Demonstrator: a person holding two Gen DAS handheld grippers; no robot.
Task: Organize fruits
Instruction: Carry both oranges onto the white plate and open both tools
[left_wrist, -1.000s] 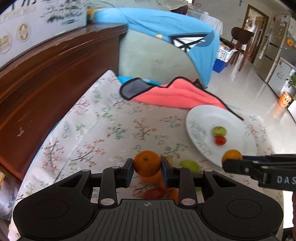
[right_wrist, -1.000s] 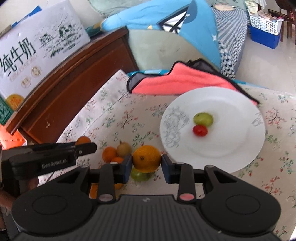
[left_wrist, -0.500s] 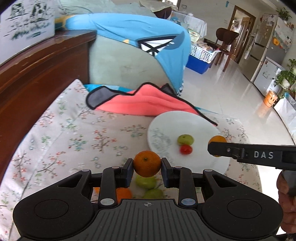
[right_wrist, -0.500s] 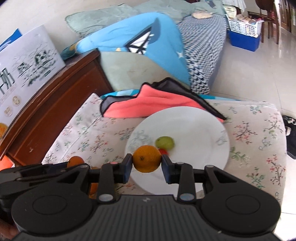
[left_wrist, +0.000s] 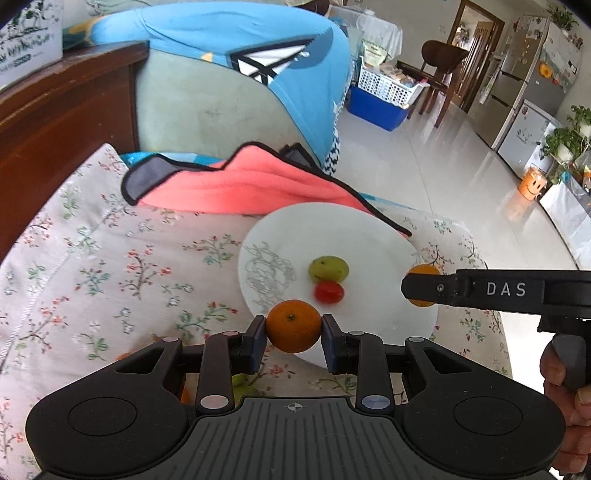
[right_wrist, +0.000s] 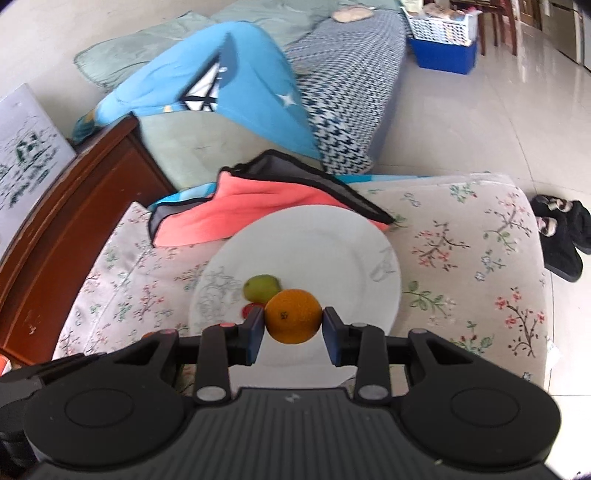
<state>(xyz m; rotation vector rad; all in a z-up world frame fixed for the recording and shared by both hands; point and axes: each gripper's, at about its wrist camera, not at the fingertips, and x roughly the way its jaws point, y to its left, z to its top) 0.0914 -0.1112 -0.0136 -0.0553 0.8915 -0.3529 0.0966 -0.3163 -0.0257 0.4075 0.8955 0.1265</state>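
Left wrist view: a mandarin (left_wrist: 293, 326) is pinched at its widest girth between the two blue pads of the left gripper (left_wrist: 293, 334), the narrow opening being set by the fruit, so that the round skin cannot roll out. It is held above the white plate's (left_wrist: 384, 236) near rim at about 6 o'clock, presumably to be added there. On the plate a green fruit (left_wrist: 328, 267) and a small red fruit (left_wrist: 329, 291) lie touching near the centre, leaving the rest bare. At 3 o'clock the right gripper (left_wrist: 421, 286) is seen side-on with a second mandarin (left_wrist: 423, 271) clamped over the plate's edge. Right wrist view confirms the same equatorial pinch. Loose fruit is glimpsed on the floral cloth (left_wrist: 110, 266) behind the left fingers at 7 o'clock, apparently yet to be gathered. A coral towel (left_wrist: 240, 188) is tucked under the far rim at 12 o'clock.
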